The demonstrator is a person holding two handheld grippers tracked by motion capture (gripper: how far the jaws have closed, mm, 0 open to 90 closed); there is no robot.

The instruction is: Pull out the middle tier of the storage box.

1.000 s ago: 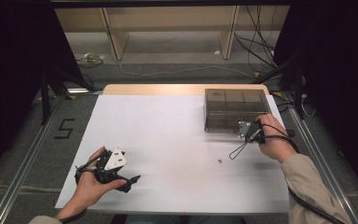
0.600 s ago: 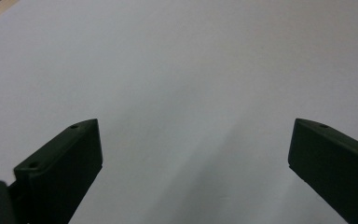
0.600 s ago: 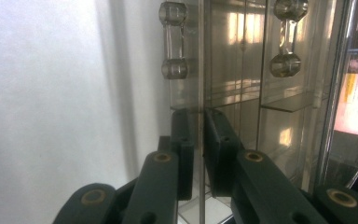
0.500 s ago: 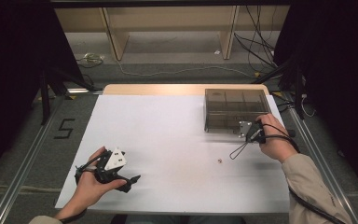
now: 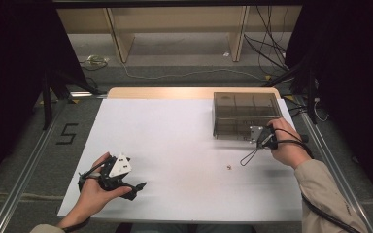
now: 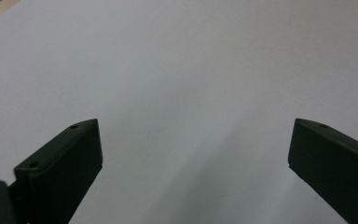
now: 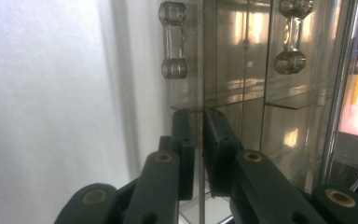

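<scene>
High view: right gripper [image 5: 261,138] at near edge of smoked clear box [image 5: 245,115], pinching its front wall or lid edge; cannot tell which. Tiny pale bit [image 5: 229,167] on white bench [image 5: 184,145], just short of and inward from right gripper, untouched. Left gripper [image 5: 126,187] resting low on bench, well apart from box, nothing between jaws.

Left gripper view: jaws spread wide, bare white bench ahead, nothing held.

Right gripper view: jaws narrow, clamped on thin clear panel [image 7: 199,116] of box, one finger [image 7: 184,144] outside, other finger [image 7: 216,149] inside. Clear dumbbell-shaped handle [image 7: 173,39] straight ahead on same panel, beyond fingertips. Dividers and compartments visible past inner finger.

Risks, as judged: grip sits on a slick thin edge, so panel could slip out on any pull. Box unbraced by left gripper, so whole box likely to slide or tip toward gripper instead of opening. Off-centre pinch near a corner could twist or jam panel. Loop of cable near pale bit could sweep it away.
</scene>
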